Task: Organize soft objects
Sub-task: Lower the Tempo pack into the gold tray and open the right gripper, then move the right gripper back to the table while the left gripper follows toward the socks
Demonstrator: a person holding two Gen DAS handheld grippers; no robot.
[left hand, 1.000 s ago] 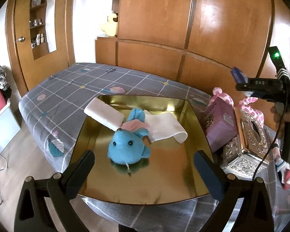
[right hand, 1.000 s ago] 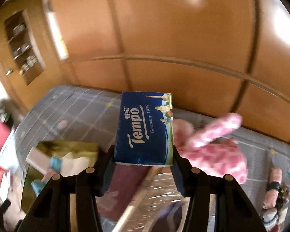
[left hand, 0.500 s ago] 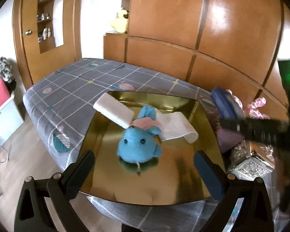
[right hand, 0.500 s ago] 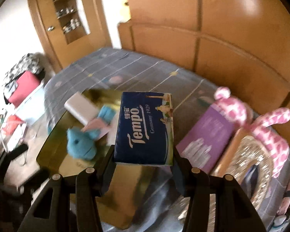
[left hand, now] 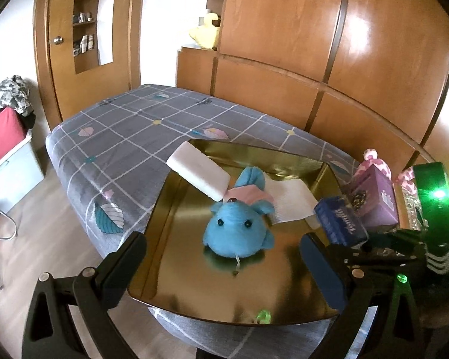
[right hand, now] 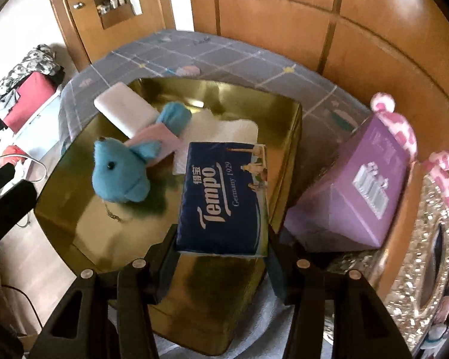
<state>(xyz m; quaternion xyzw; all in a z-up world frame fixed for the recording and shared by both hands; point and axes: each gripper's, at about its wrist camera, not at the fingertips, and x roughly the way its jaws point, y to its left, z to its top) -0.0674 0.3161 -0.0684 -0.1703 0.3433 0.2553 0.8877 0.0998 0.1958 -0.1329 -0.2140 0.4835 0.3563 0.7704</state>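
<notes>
Moved since a second ago: your right gripper [right hand: 223, 248] has carried the Tempo tissue pack [right hand: 224, 197] from up by the wood wall to low over the right side of the gold tray [right hand: 74, 209]; in your left view it now sits at the tray's right edge [left hand: 341, 224]
Left view change: you've drifted slightly nearer the tray, and the blue plush [left hand: 239, 227] looms larger
Right grip: your fingers are clamped on the near end of the pack, one at each side, holding it flat with the logo up
Left grip: your left gripper [left hand: 224, 266] has its jaws spread wide, holding nothing, hovering at the tray's near edge
Tissue pack: soft rectangular pack in glossy dark-blue wrap with white lettering
Gold tray: square, mirror-shiny metal-look surface with raised walls, resting on the bed cover [left hand: 128, 128], a grey checked fabric with leaf prints
Blue plush: fuzzy round-headed toy with bead eyes, lying mid-tray, head toward you
White pack [left hand: 197, 173]: smooth rounded block, propped on the tray's far-left rim
White towel [left hand: 293, 200]: folded cloth behind the plush
Right of tray: matte purple box [right hand: 353, 191] tilted just beside it, pink spotted plush [right hand: 401, 128] behind, and a glittery tissue holder [right hand: 428, 251] near right
</notes>
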